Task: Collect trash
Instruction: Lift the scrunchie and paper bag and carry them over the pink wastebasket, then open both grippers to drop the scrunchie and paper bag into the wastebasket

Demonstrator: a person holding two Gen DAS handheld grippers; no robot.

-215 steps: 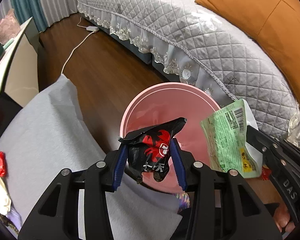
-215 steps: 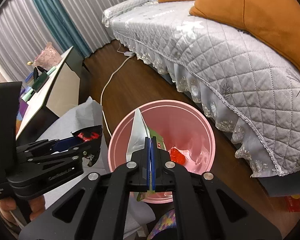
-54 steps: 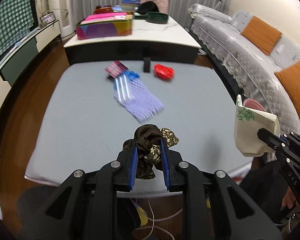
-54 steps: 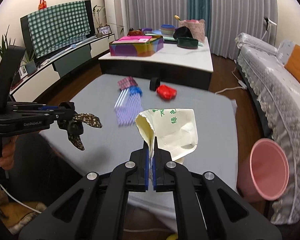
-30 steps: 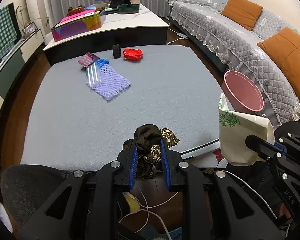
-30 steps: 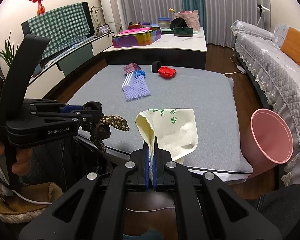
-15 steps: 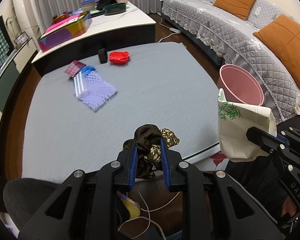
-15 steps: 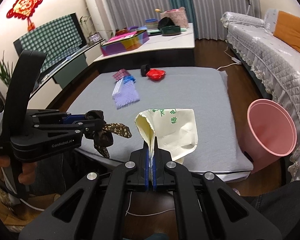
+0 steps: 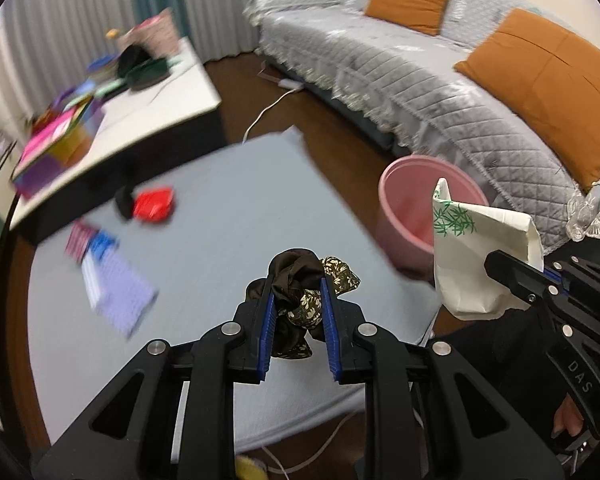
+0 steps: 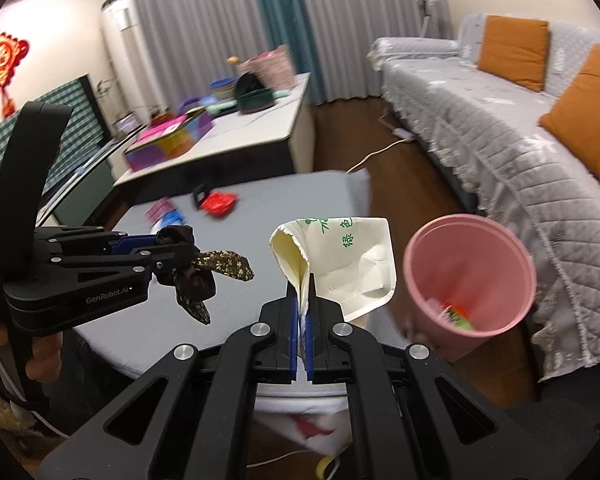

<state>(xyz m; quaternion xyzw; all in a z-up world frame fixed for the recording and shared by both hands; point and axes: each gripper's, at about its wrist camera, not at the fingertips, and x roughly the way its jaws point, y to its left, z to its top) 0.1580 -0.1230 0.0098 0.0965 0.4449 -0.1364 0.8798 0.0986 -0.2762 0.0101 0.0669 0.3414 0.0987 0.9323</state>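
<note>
The left tool (image 9: 298, 296) is closed on a dark brown cloth scrunchie (image 9: 300, 280) with a flowered part, held in the air above the near edge of the grey worktop (image 9: 220, 220). The right tool (image 10: 303, 308) is closed tightly on a cream paper wrapper (image 10: 340, 256) with green print. To the right, on the wooden floor (image 10: 400, 176), stands a pink bin (image 10: 470, 276) with some trash inside, just beside the worktop. On the far part of the worktop lie a red wrapper (image 9: 155, 204), a small black thing (image 9: 124, 202) and a purple mesh piece (image 9: 118, 292). Behind are a white low table (image 10: 236, 136) with colourful boxes and a grey sofa (image 9: 420, 76) with orange cushions.
</note>
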